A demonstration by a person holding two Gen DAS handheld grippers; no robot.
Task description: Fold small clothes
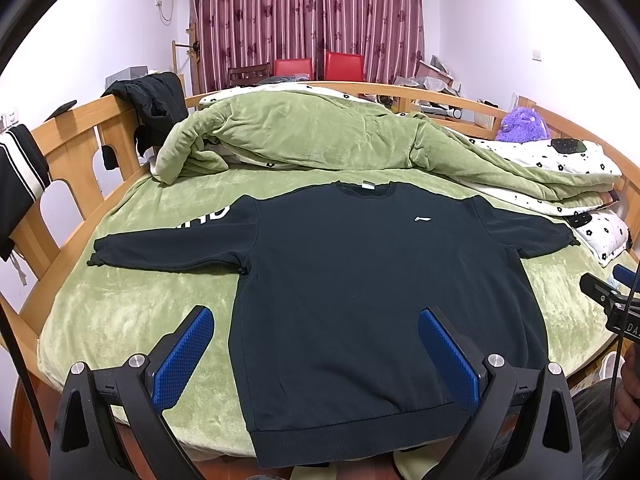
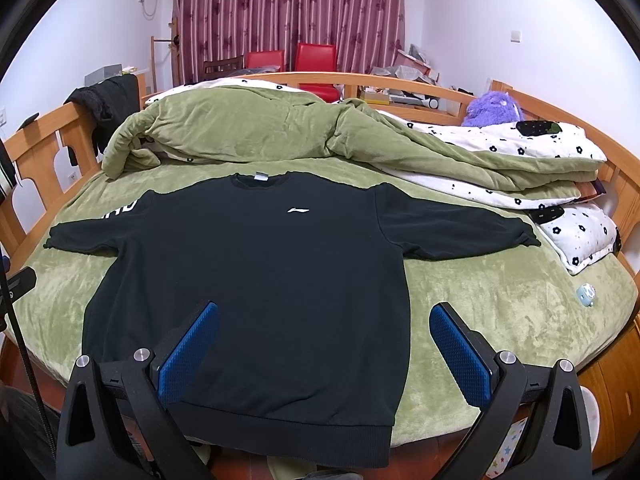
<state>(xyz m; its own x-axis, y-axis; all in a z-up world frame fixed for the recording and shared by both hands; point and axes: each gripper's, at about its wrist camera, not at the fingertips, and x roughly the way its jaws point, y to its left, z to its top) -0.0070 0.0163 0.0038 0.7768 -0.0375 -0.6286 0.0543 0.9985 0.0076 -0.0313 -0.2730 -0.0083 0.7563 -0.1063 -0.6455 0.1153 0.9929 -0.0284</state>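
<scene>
Left wrist view: the left gripper (image 1: 316,354) is held above the near edge of the bed with jaws spread wide and nothing between them; a black sweatshirt (image 1: 360,280) lies flat and face-up on the green blanket (image 1: 132,308), sleeves out to both sides, hem toward the camera, collar toward the bunched green quilt (image 1: 304,136). Right wrist view: the right gripper (image 2: 324,350) is likewise spread and empty over the hem; a purple plush toy (image 2: 492,108) sits at the far right rail.
</scene>
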